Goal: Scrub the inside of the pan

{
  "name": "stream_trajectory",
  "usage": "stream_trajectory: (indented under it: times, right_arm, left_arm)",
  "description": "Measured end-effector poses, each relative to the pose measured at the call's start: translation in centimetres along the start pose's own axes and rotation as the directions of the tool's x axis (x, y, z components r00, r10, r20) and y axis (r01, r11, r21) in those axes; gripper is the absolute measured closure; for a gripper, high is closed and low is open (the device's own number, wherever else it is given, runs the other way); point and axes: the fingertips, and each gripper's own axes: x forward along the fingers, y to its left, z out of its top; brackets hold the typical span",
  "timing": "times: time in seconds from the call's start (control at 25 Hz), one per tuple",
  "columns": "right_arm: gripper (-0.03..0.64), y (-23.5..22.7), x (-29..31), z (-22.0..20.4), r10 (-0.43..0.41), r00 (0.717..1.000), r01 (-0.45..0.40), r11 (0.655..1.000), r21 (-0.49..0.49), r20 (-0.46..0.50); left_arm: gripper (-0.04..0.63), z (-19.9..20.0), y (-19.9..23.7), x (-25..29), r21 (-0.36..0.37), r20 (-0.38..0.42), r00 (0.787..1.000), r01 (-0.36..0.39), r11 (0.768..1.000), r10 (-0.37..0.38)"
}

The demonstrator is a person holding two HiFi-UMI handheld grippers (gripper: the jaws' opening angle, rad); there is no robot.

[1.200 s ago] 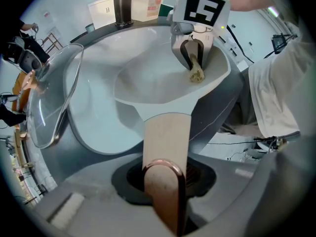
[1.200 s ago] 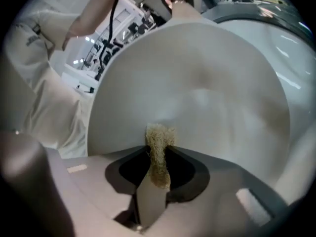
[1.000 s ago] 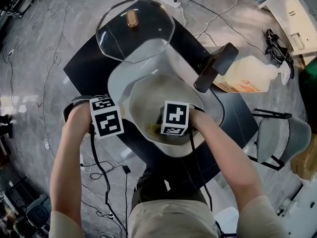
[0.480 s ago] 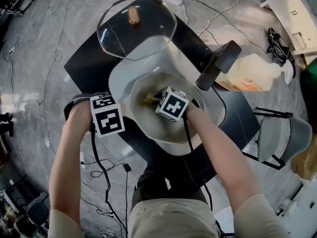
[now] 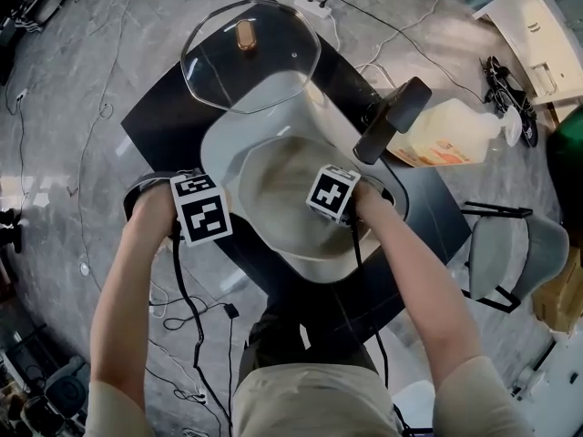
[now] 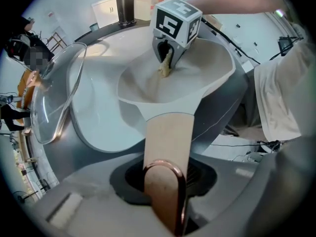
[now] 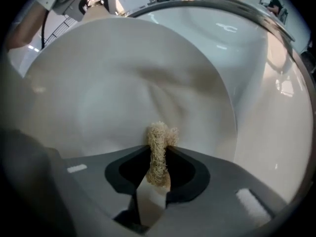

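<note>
- The left gripper [image 6: 165,184], its jaws just eased slightly wider, clasps the wooden handle [image 6: 168,137] of the white pan [image 5: 291,176], which sits on the black table [image 5: 164,107], between its middle and its near edge.
- The right gripper [image 7: 157,174] pinches a loofah scrubber [image 7: 159,139] inside the pan, at its right side.
- A glass lid [image 5: 250,57] lies toward the table's far corner.

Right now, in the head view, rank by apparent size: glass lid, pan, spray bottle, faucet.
1. glass lid and pan: they look about alike, so not ranked.
2. spray bottle
3. faucet: smallest, though it rises toward the camera, so its share is flattered.
</note>
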Motion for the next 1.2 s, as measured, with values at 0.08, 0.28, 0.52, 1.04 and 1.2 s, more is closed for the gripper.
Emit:
stream_trajectory:
  times: [0.08, 0.28, 0.52, 1.04, 1.2]
  right_arm:
    - [0.512, 1.8, -0.8, -1.8, 0.050, 0.995, -0.052, 0.999, -0.016, -0.091]
    - [0.512, 7.4, -3.0, -1.8, 0.275, 0.960, -0.277, 0.961, -0.023, -0.052]
    - [0.511, 12.1, -4.9, 4.1, 0.454, 0.851, -0.454, 0.889, -0.066, 0.265]
    - [0.509, 8.8, -14.4, 7.5, 0.095, 0.683, -0.160, 0.987, 0.021, 0.724]
    - [0.509, 8.1, -17.7, 6.1, 0.006, 0.637, -0.103, 0.992, 0.077, 0.771]
  left_arm:
    - [0.465, 0.1, -0.1, 0.0, -0.007, 0.000, 1.000, -0.005, 1.000, 0.005]
    - [0.445, 0.2, 0.3, -0.1, -0.018, -0.012, 0.999, -0.039, 0.999, 0.039]
    - [0.428, 0.3, 0.7, -0.1, -0.032, -0.017, 0.995, -0.094, 0.995, 0.094]
    - [0.351, 0.2, 1.0, -4.0, -0.095, 0.083, 0.948, -0.300, 0.949, 0.308]
    - [0.351, 0.2, 0.8, -6.4, -0.118, 0.099, 0.928, -0.348, 0.930, 0.360]
